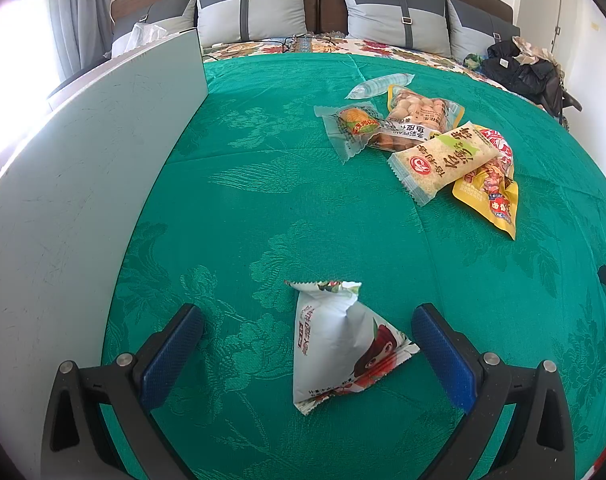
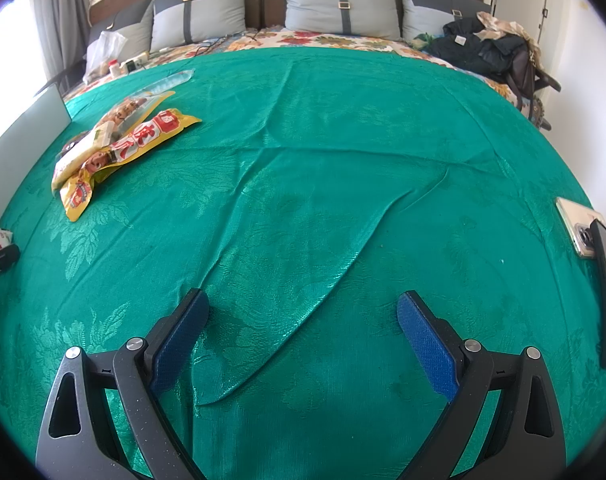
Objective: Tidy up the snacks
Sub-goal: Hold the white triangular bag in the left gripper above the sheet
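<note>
A white triangular snack packet (image 1: 339, 344) lies on the green cloth between the open jaws of my left gripper (image 1: 307, 320), untouched by either pad. A pile of snacks lies farther right: a clear packet (image 1: 353, 128), a peanut bag (image 1: 417, 118), a rice cracker bar (image 1: 447, 160) and a yellow bag (image 1: 495, 196). The pile also shows in the right wrist view, with the yellow bag (image 2: 119, 152) in front. A grey box wall (image 1: 83, 184) stands at the left. My right gripper (image 2: 303, 312) is open and empty over bare cloth.
The green cloth (image 2: 343, 152) has raised folds ahead of the right gripper. Two phones (image 2: 595, 256) lie at the right edge. Pillows (image 1: 251, 8) and dark clothes (image 1: 523, 68) are at the far end of the bed. A plastic bag (image 2: 103, 52) sits far left.
</note>
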### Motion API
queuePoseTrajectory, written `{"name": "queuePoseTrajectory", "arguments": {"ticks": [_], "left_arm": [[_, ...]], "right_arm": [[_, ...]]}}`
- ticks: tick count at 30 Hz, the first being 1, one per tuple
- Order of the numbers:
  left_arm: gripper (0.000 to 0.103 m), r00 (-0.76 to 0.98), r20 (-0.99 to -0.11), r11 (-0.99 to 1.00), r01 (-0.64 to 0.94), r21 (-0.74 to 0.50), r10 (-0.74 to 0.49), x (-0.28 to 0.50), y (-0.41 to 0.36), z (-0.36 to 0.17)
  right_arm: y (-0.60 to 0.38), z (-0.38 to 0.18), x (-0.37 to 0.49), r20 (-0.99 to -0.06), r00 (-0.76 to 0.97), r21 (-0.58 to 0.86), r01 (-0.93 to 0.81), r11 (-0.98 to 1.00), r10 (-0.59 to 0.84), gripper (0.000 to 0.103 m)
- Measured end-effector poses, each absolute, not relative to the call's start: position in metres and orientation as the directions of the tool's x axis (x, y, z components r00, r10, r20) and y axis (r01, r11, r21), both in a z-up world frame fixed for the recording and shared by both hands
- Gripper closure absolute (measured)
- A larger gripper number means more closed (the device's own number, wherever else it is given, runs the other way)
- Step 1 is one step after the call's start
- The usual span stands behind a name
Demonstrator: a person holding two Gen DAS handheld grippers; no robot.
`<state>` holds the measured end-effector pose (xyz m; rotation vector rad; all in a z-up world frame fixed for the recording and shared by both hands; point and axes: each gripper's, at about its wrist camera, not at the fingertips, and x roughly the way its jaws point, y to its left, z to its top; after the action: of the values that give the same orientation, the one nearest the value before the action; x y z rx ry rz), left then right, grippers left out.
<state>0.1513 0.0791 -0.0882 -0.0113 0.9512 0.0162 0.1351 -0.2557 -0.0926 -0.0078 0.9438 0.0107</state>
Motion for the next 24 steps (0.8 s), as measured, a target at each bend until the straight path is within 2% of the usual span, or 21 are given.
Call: {"name": "queuePoseTrajectory", "arguments": {"ticks": [24], "left_arm": [[0.000,0.581,-0.814,1.000,-0.019,-0.003,0.009,0.1513,0.0792,-0.0884]], "right_arm": [[-0.2541,-0.0919,0.1358,-0.815,0.579,-0.003,0.001,1.000,-0.004,0.007]]}}
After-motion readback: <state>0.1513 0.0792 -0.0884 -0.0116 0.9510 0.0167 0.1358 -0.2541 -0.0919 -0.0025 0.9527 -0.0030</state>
